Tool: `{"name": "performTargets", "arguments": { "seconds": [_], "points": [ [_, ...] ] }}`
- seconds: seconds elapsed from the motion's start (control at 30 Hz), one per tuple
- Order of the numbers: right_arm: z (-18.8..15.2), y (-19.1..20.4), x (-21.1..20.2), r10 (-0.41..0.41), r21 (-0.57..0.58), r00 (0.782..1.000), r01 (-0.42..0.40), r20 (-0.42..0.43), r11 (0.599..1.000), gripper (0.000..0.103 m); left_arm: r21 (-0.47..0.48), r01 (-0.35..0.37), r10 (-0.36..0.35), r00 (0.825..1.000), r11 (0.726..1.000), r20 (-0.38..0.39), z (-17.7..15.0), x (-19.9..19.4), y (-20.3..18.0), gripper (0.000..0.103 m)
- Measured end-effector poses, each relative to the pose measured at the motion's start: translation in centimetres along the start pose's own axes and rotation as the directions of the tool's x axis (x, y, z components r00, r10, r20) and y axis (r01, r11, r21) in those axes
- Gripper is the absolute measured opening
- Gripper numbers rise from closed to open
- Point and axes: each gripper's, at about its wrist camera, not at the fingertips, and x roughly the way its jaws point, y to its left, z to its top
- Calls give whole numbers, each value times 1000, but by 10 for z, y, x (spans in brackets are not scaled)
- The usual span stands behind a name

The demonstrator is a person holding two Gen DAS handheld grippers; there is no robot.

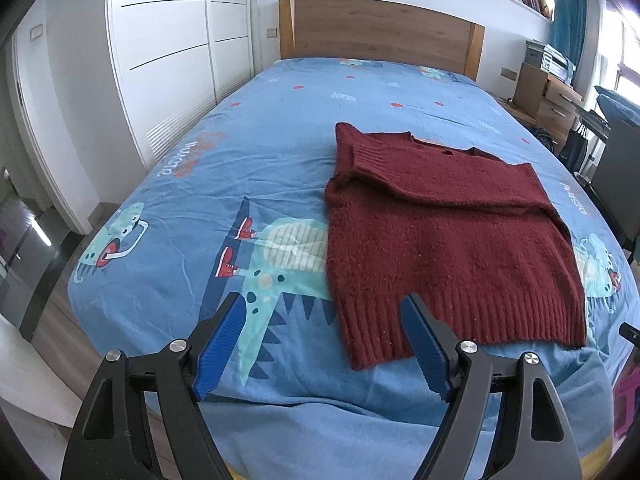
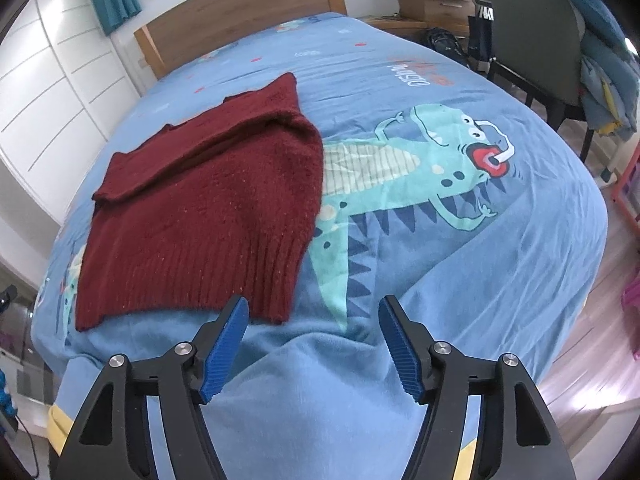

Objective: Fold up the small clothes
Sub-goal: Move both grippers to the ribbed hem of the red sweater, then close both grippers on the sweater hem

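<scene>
Right, my left gripper [image 1: 322,308] and right gripper [image 2: 314,312] both hang wide open and empty just short of the ribbed hem [image 1: 460,320]. Beyond it the red sweater [image 1: 448,236] lies flat on the bed [image 1: 260,128], sleeves folded in, so I'd pinch both hem corners evenly and carry them up to the collar.

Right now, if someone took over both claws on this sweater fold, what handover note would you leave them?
Left claw: open, empty, at the sweater's near left corner.
Right claw: open, empty, at its near right corner.
Dark red sweater: flat on the blue dinosaur bedcover, ribbed hem nearest.
Done: both sleeves look folded in across the top.
Left: probably grip the hem corners and fold the body up toward the collar.
</scene>
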Motion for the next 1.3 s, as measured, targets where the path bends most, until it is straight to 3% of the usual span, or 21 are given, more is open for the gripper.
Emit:
{"name": "performTargets", "arguments": {
  "seconds": [0.27,0.63,0.93,1.17,1.3],
  "points": [
    [10,8,16,7,-18,999,-7,-36,1000,73,-16,-5,4,999,1000,-32,-1,15,4,76],
    [16,2,58,21,1,994,-21,-111,1000,75,-122,30,-53,981,992,-188,-15,69,25,75],
    [29,4,99,79,5,981,-79,-179,997,75,-208,119,-174,946,971,-273,-8,124,30,75],
    [36,-4,127,188,66,946,-177,-265,982,76,-298,204,-298,902,932,-313,-10,156,40,74],
    [41,-8,136,220,78,935,-207,-278,975,76,-308,251,-346,887,918,-307,-10,159,40,74]
  ]
}}
